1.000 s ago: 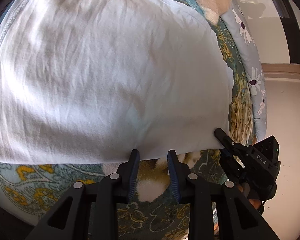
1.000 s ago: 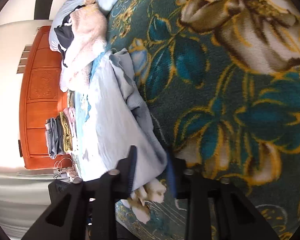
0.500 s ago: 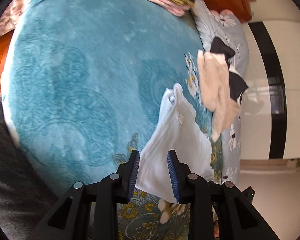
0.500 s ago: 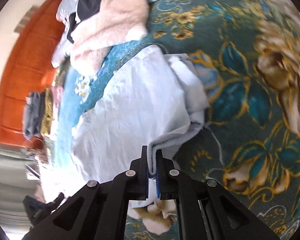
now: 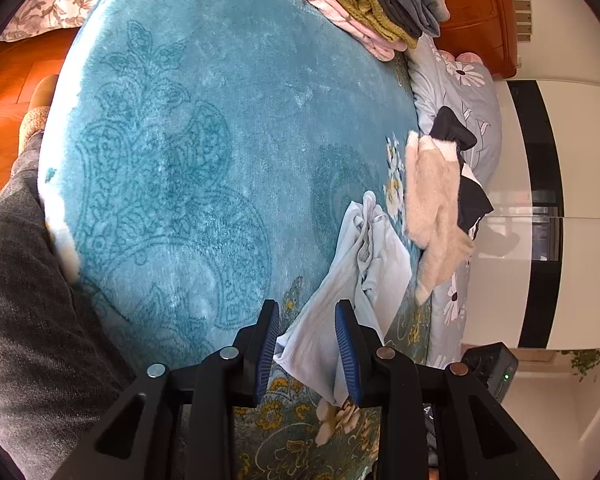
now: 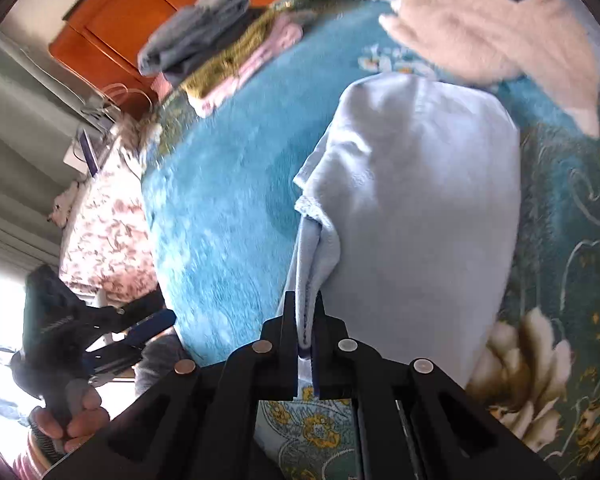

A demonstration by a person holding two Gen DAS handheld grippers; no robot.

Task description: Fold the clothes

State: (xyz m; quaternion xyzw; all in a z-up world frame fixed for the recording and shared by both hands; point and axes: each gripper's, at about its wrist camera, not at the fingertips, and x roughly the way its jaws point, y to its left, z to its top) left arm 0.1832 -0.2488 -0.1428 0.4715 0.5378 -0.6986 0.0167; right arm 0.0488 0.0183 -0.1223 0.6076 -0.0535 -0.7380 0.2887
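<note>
A pale blue garment (image 5: 380, 264) (image 6: 420, 220) lies partly bunched on the teal blanket (image 5: 200, 160) (image 6: 228, 200) of a bed. My right gripper (image 6: 304, 320) is shut on a folded edge of the garment, and the cloth rises from the bed into its jaws. My left gripper (image 5: 306, 308) (image 6: 148, 334) stands open with nothing pressed between its blue pads. In the left wrist view the garment shows beyond and between its fingers. In the right wrist view the left gripper is off to the left, apart from the garment, held by a hand (image 6: 68, 420).
A stack of folded clothes (image 5: 380, 4) (image 6: 220, 52) sits at the bed's far end by a wooden headboard (image 5: 476, 12). A fluffy cream and black garment (image 5: 432, 200) (image 6: 492, 36) lies beside the blue one. A person's grey trouser leg (image 5: 28, 320) is at the bed's edge.
The right gripper has shut on the garment's edge and swung round, pulling the cloth up. The left gripper has drawn back from the garment and stayed open.
</note>
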